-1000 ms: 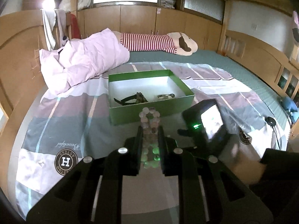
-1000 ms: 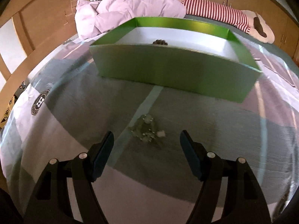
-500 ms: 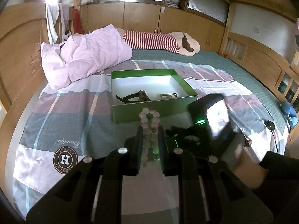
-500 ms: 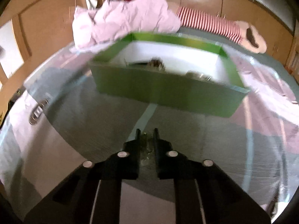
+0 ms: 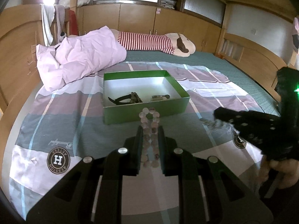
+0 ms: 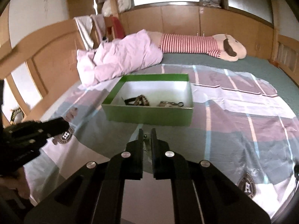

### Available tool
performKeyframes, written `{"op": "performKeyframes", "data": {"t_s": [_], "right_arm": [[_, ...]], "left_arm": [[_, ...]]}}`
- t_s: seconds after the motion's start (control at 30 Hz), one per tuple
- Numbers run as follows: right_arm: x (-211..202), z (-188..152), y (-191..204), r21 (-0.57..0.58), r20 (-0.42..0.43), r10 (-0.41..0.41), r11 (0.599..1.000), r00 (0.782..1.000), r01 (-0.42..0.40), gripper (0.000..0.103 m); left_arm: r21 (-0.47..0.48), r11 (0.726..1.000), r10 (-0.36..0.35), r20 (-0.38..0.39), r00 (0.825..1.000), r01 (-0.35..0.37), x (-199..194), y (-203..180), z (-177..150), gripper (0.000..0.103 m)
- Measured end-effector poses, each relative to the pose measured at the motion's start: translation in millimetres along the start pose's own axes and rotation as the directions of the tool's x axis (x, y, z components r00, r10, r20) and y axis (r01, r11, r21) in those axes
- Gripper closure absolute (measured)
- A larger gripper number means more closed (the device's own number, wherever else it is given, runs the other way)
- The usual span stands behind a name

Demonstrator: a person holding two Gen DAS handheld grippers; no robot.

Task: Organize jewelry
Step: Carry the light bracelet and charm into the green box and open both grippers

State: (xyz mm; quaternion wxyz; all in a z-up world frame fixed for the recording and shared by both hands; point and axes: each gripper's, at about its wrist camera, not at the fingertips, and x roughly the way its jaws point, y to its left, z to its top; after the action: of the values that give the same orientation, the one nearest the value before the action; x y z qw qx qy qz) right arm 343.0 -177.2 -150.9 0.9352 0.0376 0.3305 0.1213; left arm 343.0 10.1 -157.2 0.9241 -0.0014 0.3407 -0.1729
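Right gripper (image 6: 147, 137) higher than a second ago, lifted clear of the striped patchwork bedspread (image 6: 243, 123) – jaws then spread wide around a small pale, glittery jewelry piece (image 6: 146, 140) lying flat on the cloth, since snapped together and now pinching that piece, a thin bit of it showing in the narrow gap between the black fingers. Seen from the left wrist view: same right gripper (image 5: 216, 114) now off at the right edge, the small piece (image 5: 209, 122) dangling blurred at its tips above the bedspread (image 5: 56, 115), where earlier the tool crouched low and closer in. Left gripper (image 5: 150, 130) much as before, clamped on a bracelet of round translucent pink-and-white beads (image 5: 149, 115), loop standing out past the fingertips toward the box.

Open green cardboard box with a white inside (image 5: 184, 100), resting on the bedspread just beyond both grippers – holding a black band with a dark beaded cluster (image 5: 129, 98) near its front middle and a small metallic piece (image 5: 160, 97) to the right of that. Same box (image 6: 149, 115) from the right wrist view, both items lying against its near wall.

Bead bracelet outside the box, raised before its near wall; small pale piece likewise outside, short of the box, held in the air
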Motion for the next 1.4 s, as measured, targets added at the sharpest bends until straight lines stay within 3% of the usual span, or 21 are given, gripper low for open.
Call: {"op": "performKeyframes", "data": {"t_s": [0.17,0.7,0.9,1.03,1.23,1.27,1.3,1.33,1.37,1.4], "right_arm": [[-13.2,3.7,-11.2,0.018,0.035,-0.002,1.000,0.999,0.001,0.096],[2.8,12.0,-12.2,0.022,0.026,0.026,0.999,0.999,-0.026,0.096],[51.2,45.3,-20.4,0.013,0.047,0.031,0.999,0.998,-0.032,0.096],[104.9,70.7,-30.2,0.034,0.062,0.028,0.999,0.998,-0.031,0.096],[162.2,83.0,-35.0,0.022,0.042,0.005,1.000,0.999,-0.005,0.094],[163.9,83.9,-35.8,0.027,0.040,-0.004,1.000,0.999,0.003,0.074],[164.3,84.9,-38.0,0.035,0.038,-0.011,0.999,0.999,0.009,0.053],[162.7,85.6,-39.8,0.045,0.031,-0.015,0.999,0.999,0.013,0.031],[155.1,86.6,-44.4,0.075,0.053,-0.059,0.996,0.997,0.055,0.019],[143.8,87.7,-47.9,0.091,0.095,-0.075,0.994,0.993,0.067,0.016]], "left_arm": [[-0.007,1.000,-0.011,0.011,1.000,0.011,-1.0,-9.0,-0.7,0.087],[-0.033,0.999,-0.004,-0.010,1.000,0.003,19.2,-11.2,6.2,0.087],[-0.034,0.999,0.022,-0.014,1.000,-0.022,58.9,-3.4,37.6,0.087],[-0.094,0.995,0.017,-0.015,1.000,-0.018,103.9,16.1,63.7,0.087],[-0.109,0.993,0.039,-0.042,0.998,-0.044,165.2,37.2,85.0,0.082],[-0.110,0.993,0.037,-0.038,0.999,-0.041,169.4,39.6,85.8,0.073],[-0.111,0.993,0.035,-0.033,0.999,-0.038,172.0,41.2,86.2,0.049],[-0.116,0.992,0.042,-0.023,0.999,-0.044,171.2,43.3,86.4,0.032],[-0.131,0.989,0.072,0.005,0.997,-0.071,165.0,46.4,86.3,0.016],[-0.148,0.986,0.086,0.036,0.996,-0.079,156.3,49.8,87.1,0.012]]}}
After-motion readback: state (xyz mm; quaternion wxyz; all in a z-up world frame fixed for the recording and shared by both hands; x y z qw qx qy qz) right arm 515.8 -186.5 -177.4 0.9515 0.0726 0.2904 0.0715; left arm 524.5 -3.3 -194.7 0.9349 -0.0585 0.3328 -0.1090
